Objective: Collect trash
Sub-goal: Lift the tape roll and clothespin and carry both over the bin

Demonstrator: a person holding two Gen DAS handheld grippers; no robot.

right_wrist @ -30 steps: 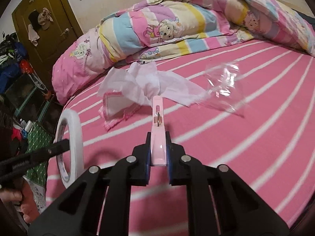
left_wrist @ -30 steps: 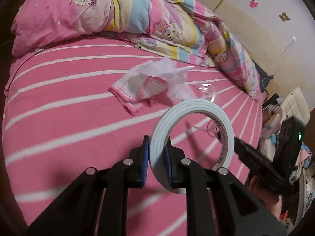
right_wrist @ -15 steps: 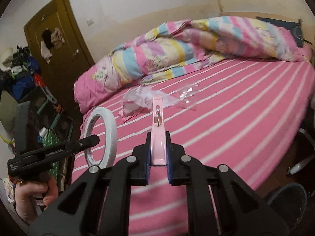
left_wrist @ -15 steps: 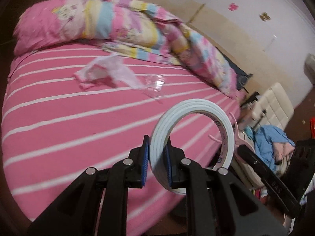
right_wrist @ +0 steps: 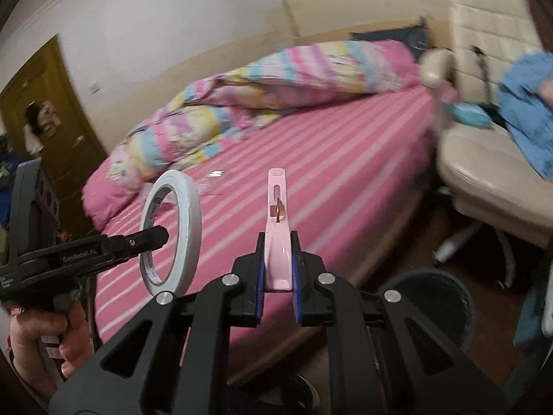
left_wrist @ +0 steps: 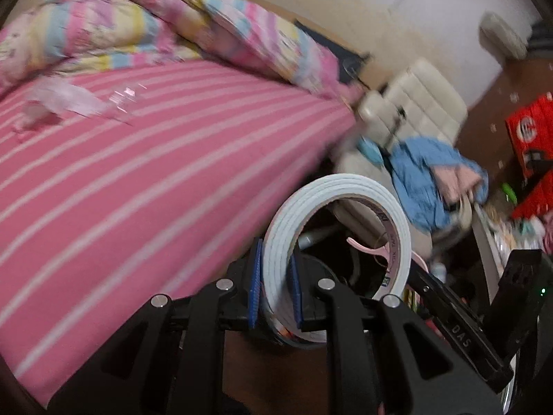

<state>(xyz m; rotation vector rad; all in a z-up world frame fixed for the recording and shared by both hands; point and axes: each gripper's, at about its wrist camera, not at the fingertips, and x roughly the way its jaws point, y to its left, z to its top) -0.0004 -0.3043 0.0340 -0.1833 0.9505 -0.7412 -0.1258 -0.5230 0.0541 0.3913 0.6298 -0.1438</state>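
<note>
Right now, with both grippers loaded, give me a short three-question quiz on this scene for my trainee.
1. True or false: the left gripper is shut on the roll of white tape.
2. What does the right gripper hold? A) a tissue B) a pink clothespin C) a plastic wrapper
3. Name the dark round container on the floor below and right of the right gripper.

Key:
1. True; the blue pads clamp the roll's lower edge.
2. B
3. A trash bin, beside the foot of the pink striped bed.
</note>
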